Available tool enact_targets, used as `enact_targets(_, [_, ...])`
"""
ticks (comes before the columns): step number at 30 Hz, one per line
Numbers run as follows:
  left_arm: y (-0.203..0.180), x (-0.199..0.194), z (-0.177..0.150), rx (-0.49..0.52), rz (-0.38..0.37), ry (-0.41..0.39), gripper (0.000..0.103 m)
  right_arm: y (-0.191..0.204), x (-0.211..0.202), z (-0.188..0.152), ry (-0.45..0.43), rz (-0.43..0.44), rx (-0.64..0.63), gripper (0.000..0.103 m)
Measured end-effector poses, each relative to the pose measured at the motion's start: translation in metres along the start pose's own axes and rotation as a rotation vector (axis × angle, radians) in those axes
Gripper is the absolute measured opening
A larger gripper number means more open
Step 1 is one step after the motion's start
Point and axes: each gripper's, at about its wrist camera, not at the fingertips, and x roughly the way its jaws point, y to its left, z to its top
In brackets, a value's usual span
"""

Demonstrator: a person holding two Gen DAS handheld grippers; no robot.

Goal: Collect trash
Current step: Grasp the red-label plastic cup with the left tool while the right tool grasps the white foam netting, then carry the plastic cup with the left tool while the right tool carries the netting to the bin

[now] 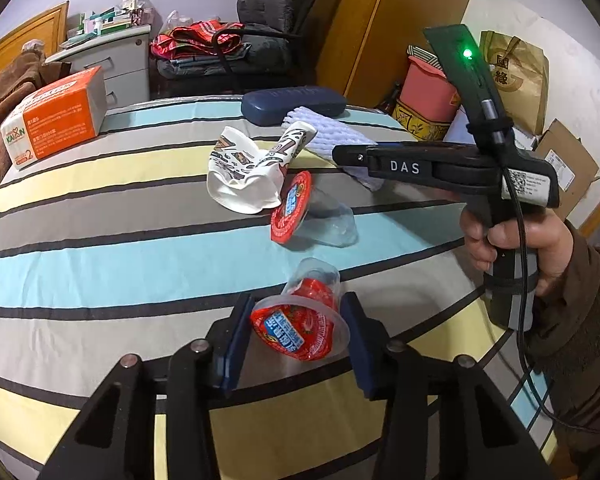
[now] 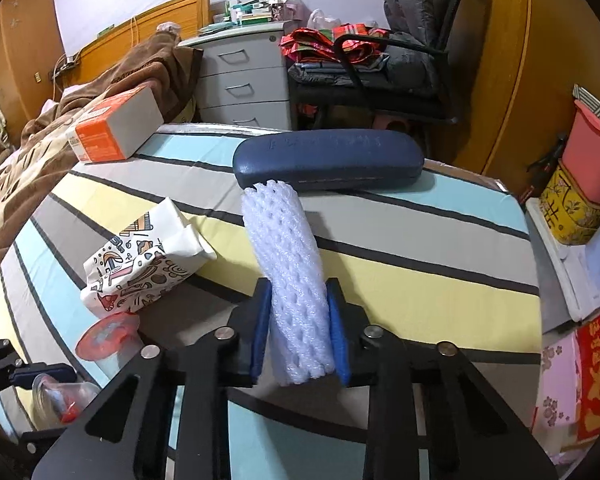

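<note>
Trash lies scattered on the striped bed sheet [image 1: 100,216]. The left gripper [image 1: 292,344] has its blue jaws pinching a clear plastic jelly cup with a red foil lid [image 1: 300,320], lying on its side. The right gripper [image 2: 300,332] has its jaws clamped on a white foam mesh sleeve [image 2: 288,264], whose far end touches a dark blue glasses case [image 2: 328,160]. A second red-lidded clear cup [image 1: 312,216] rests against a crumpled printed paper cup [image 1: 244,176]. An orange and white box [image 1: 56,120] sits farther off
</note>
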Motion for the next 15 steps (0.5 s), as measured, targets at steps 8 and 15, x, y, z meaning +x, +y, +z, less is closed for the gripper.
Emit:
enact_targets(8, [-0.005,-0.009,0.0,0.015,0.034,-0.025,0.046,0.001,-0.011,-0.003,-0.021,-0.002,0.022,0.024])
enact_targets(15, [-0.016,-0.023,-0.002,0.033,0.051,-0.049,0.046,0.001,-0.026,-0.011,-0.05,0.001,0.06,0.024])
